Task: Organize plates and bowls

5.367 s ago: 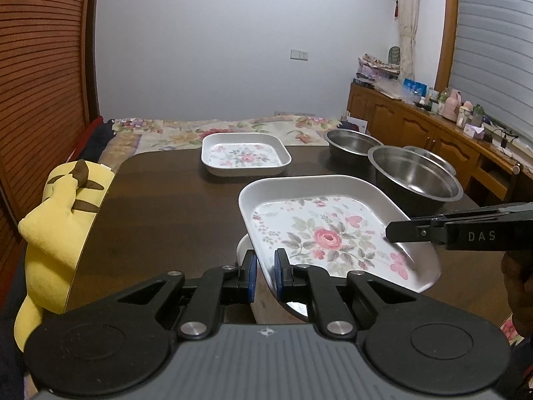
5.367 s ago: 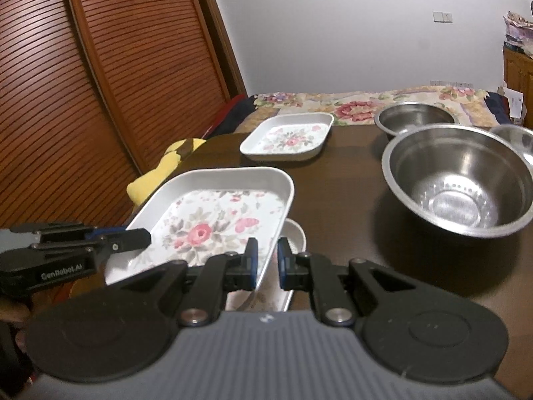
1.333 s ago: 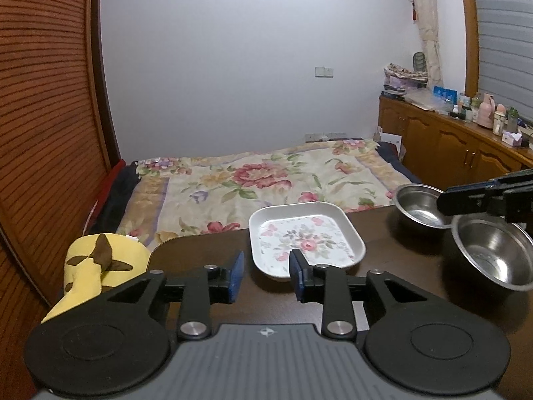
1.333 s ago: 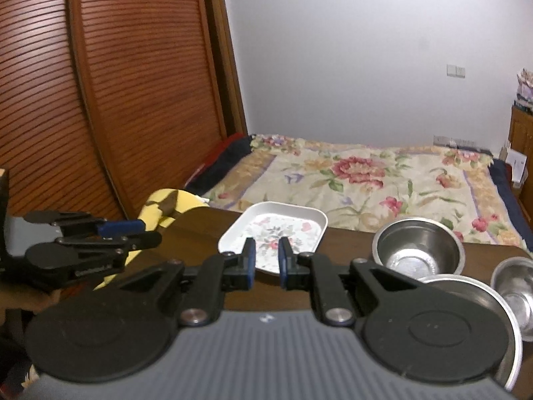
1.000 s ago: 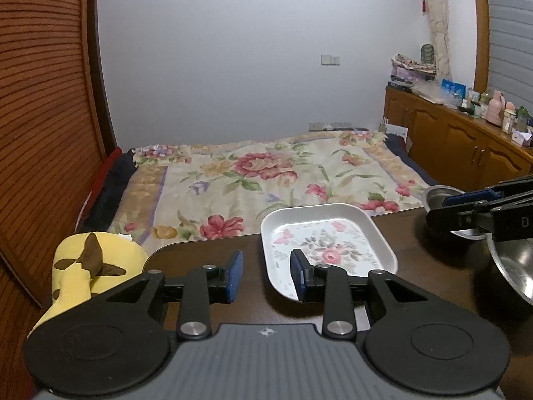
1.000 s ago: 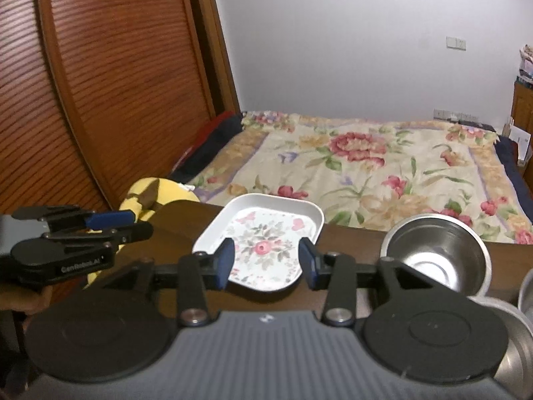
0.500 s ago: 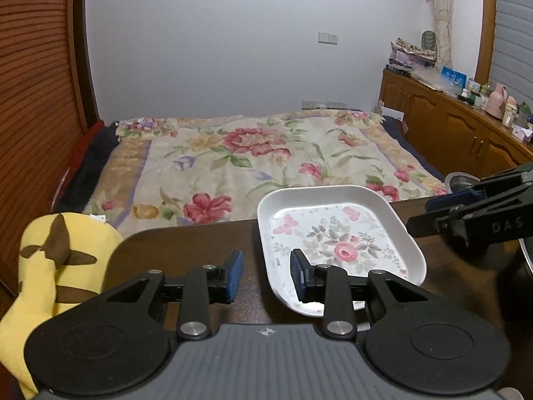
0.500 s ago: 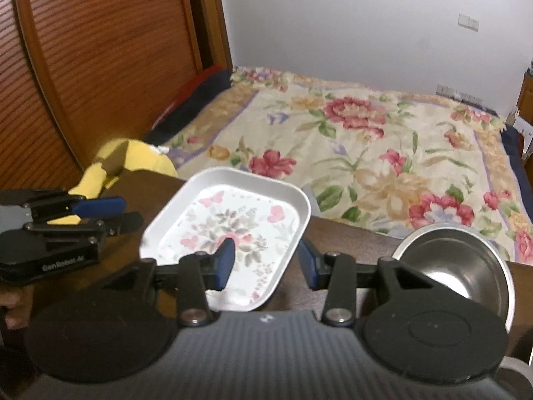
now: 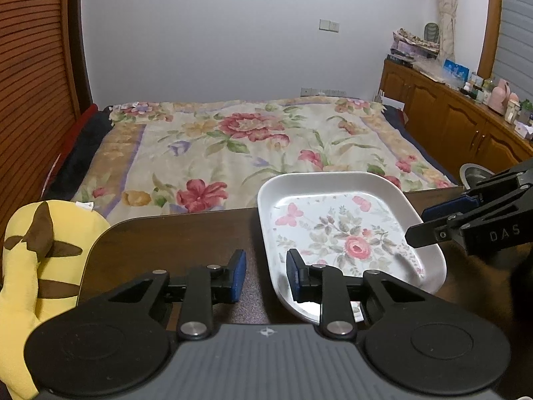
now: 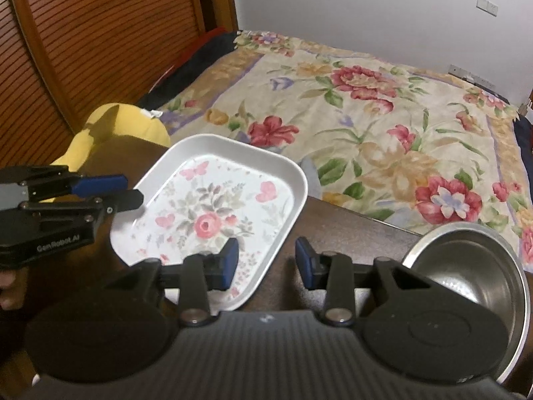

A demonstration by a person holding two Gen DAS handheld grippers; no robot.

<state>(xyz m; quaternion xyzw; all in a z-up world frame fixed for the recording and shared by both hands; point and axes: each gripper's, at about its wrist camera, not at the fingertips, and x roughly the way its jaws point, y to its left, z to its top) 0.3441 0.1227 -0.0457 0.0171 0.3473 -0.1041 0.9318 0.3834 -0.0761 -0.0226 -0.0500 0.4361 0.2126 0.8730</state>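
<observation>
A white rectangular plate with a pink flower print [image 9: 346,233] [image 10: 213,216] lies at the far edge of the dark wooden table [image 9: 173,243]. My left gripper [image 9: 266,275] straddles the plate's left rim with its jaws closing; the pads are not pressing on the rim. From the other side, my right gripper [image 10: 268,261] straddles the right rim, its jaws also closing and still clear of it. Each gripper shows in the other's view: the right one [image 9: 416,225] over the plate's right edge, the left one [image 10: 133,190] over its left edge.
A steel bowl [image 10: 466,266] [image 9: 473,171] stands on the table right of the plate. A yellow plush toy [image 9: 33,260] leans at the table's left end. Beyond the table lies a bed with a flowered cover [image 9: 250,140]. Wooden cabinets [image 9: 449,123] line the right wall.
Both grippers have come forward and down onto the far plate, one at each side rim. Their jaws have narrowed a little. The plate has not moved.
</observation>
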